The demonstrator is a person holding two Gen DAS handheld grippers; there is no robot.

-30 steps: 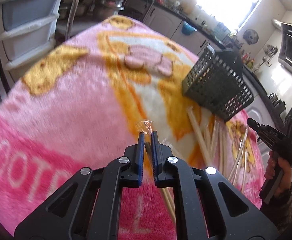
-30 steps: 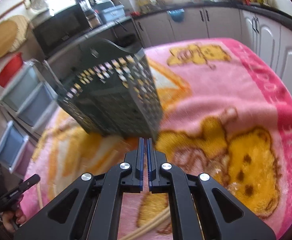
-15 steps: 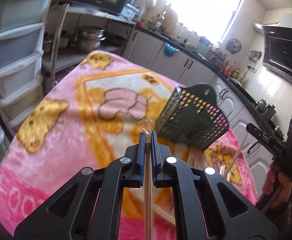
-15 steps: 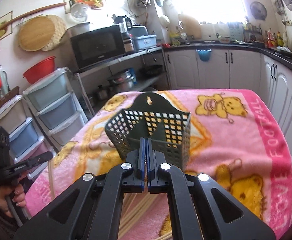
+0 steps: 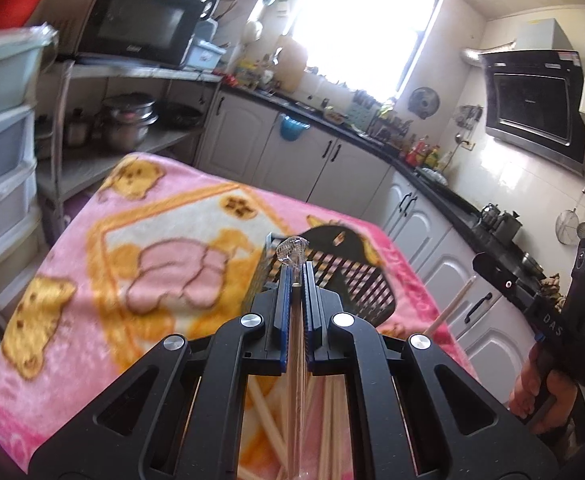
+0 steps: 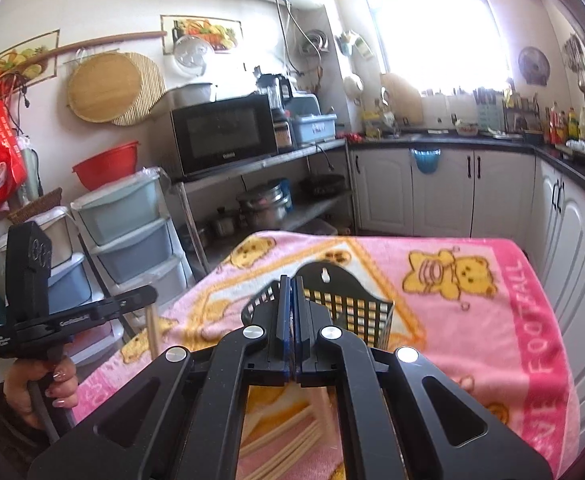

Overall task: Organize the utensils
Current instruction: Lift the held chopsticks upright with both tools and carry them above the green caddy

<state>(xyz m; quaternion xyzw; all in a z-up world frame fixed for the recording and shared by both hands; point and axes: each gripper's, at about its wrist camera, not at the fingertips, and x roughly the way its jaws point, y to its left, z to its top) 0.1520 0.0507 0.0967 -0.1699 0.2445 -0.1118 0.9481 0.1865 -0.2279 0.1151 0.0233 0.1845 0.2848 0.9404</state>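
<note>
One pink blanket (image 6: pixel 472 340) covers the desk, probably to cushion and steady what lies on it. At its middle stands the dark mesh utensil basket (image 6: pixel 356 304), its opening up so that sticks can drop in. Loose chopsticks (image 6: pixel 284 444) lie at the near edge, not yet sorted. The left claw (image 5: pixel 297 284) is clenched on a wrapped chopstick (image 5: pixel 295 360), raised near the basket, likely to aim it inside. The right claw (image 6: pixel 291 300) is pressed closed, apparently empty.

wrist views angled down, sharing basket (image 5: pixel 324 280), blanket (image 6: pixel 472 312)
</note>
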